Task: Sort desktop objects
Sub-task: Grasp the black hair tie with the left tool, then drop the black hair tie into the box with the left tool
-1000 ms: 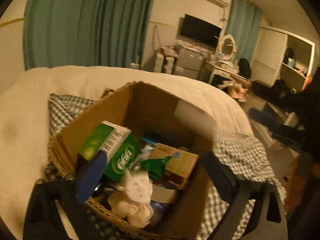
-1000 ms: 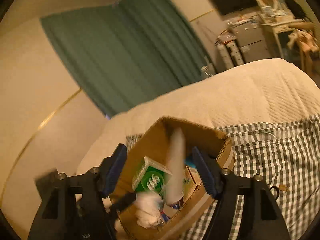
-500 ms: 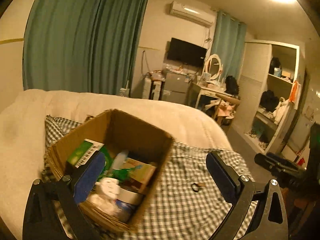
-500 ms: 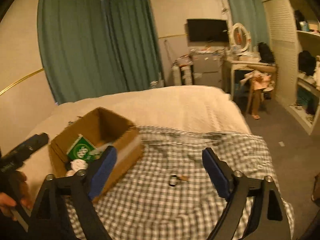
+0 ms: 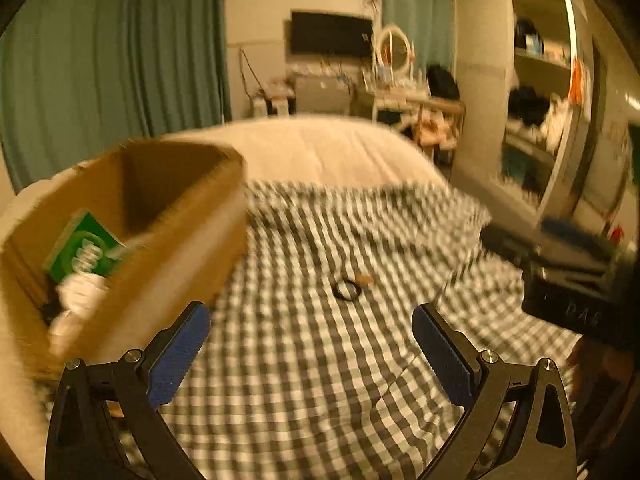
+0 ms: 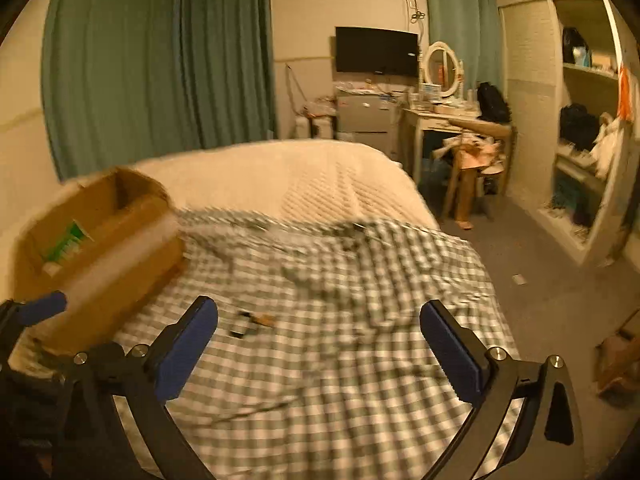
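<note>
A brown cardboard box (image 5: 168, 248) (image 6: 100, 240) stands at the left of a checked cloth (image 5: 320, 360) (image 6: 340, 340) on a bed. Inside it I see a green carton (image 5: 82, 248) (image 6: 66, 242) and something white (image 5: 78, 292). A small black ring (image 5: 346, 289) (image 6: 240, 327) with a tan scrap (image 5: 365, 279) beside it lies on the cloth. My left gripper (image 5: 310, 344) hovers open over the cloth, right of the box, nothing between its fingers. My right gripper (image 6: 318, 344) is open and empty too; it shows blurred at the right of the left wrist view (image 5: 568, 256).
The bed's cream cover (image 6: 280, 176) lies beyond the cloth. Green curtains (image 6: 160, 72) hang behind. A TV (image 6: 376, 51), a dresser with a round mirror (image 6: 442, 65) and open shelves (image 6: 588, 128) stand at the right, past grey floor (image 6: 540, 280).
Both grippers have pulled back and swung right, away from above the box. The box has shifted to the left of both views and the checked cloth with the ring has come into view.
</note>
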A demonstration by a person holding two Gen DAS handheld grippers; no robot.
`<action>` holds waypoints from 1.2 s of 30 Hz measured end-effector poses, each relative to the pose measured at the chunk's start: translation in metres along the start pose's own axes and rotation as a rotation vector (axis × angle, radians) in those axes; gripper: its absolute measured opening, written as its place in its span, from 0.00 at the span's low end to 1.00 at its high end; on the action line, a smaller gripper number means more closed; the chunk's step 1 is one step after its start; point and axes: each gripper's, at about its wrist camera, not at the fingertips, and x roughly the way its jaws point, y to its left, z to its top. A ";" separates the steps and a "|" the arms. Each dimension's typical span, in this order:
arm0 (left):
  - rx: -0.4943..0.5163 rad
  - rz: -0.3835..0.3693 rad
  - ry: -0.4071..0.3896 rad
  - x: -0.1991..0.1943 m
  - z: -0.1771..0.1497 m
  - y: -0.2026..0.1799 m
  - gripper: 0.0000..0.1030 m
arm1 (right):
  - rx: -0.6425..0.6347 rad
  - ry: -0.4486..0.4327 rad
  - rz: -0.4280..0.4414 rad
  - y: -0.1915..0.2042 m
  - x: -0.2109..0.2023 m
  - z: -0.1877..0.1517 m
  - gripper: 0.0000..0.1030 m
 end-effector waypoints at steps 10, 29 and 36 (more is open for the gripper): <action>-0.030 -0.043 0.082 0.120 -0.002 -0.037 1.00 | 0.140 0.104 0.012 -0.047 0.038 -0.018 0.99; -0.056 -0.122 0.069 0.052 0.031 0.007 0.06 | 0.204 0.069 0.098 -0.047 0.015 -0.009 0.99; -0.102 -0.045 -0.150 -0.061 0.086 0.076 0.06 | 0.090 0.049 0.106 -0.012 -0.019 -0.009 0.99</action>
